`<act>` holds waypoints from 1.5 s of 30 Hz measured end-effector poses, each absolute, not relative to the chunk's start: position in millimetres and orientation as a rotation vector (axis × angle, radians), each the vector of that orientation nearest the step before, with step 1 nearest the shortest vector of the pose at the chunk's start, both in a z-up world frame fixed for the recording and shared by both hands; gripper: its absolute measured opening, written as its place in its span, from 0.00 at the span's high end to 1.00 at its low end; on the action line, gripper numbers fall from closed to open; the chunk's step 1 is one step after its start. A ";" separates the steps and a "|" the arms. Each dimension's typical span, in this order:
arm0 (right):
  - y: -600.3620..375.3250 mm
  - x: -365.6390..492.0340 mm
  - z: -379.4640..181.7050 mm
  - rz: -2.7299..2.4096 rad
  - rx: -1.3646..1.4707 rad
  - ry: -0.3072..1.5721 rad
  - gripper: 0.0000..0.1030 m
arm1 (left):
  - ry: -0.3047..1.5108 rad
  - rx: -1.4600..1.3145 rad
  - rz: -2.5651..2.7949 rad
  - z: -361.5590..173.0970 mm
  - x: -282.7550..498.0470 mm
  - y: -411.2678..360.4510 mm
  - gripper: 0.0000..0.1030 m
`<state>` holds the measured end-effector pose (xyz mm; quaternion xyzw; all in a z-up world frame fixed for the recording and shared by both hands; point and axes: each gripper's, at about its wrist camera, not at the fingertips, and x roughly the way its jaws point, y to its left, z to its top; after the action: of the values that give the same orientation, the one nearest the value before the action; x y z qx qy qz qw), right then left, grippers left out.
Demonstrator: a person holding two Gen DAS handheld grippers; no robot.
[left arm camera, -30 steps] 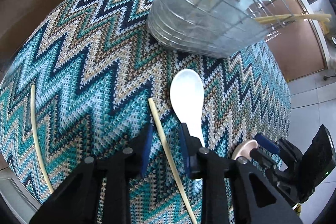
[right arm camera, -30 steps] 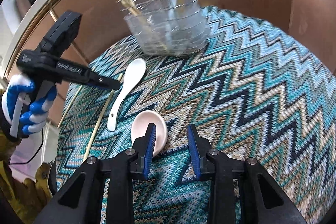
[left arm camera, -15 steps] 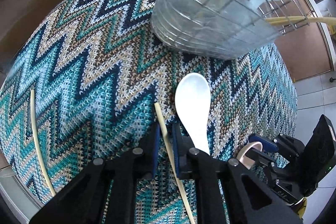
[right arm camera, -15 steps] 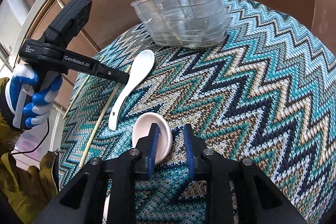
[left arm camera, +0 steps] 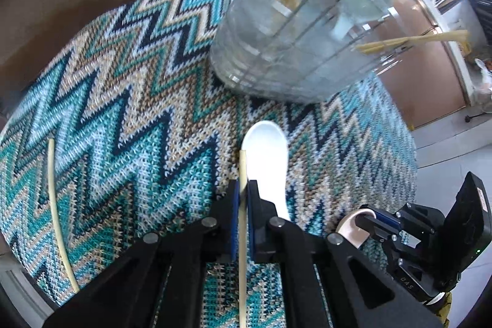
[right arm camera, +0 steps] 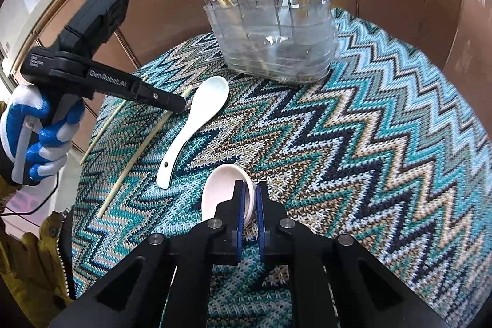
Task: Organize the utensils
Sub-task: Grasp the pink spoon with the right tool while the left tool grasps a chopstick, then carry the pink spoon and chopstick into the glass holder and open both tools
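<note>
The clear plastic utensil caddy (right arm camera: 270, 33) stands at the far edge of the zigzag knitted mat (right arm camera: 369, 143), already holding several chopsticks and a pale spoon upright in its compartments.

Nearer than the caddy, the left gripper (left arm camera: 243, 199) has just drawn its jaws together, and its blue pads now pinch a single bamboo chopstick (left arm camera: 243, 171) (the stick runs lengthwise between them, its tip poking out just past the fingertips). In the right wrist view the same gripper (right arm camera: 181, 106) reaches in from the left, held by a hand in a blue and white glove (right arm camera: 37, 140), and the pinched chopstick (right arm camera: 138, 152) slants back towards the near edge of the mat.

A white ceramic soup spoon (right arm camera: 196, 125) lies on the mat in front of the caddy, just beside the held chopstick, bowl towards the caddy. A second chopstick (left arm camera: 58, 214) lies loose farther left, well apart from the caddy.

The right gripper (right arm camera: 249, 202) has also just been closing; its jaws now clamp the rim of a pinkish ceramic spoon's bowl (right arm camera: 224, 192), which sits nearer than the white spoon. Whether that bowl touches the mat cannot be told.
</note>
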<state>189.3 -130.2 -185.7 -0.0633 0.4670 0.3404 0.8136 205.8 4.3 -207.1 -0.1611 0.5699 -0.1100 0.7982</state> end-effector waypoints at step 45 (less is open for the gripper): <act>-103.3 98.9 -13.0 0.363 -0.191 0.561 0.93 | 0.595 -0.316 -0.356 -7.5 99.4 76.0 0.96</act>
<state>98.9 -103.3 -13.0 -0.0938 0.2747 0.1779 0.9403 99.4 76.0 -7.5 -0.1540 0.2903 -0.1739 0.9283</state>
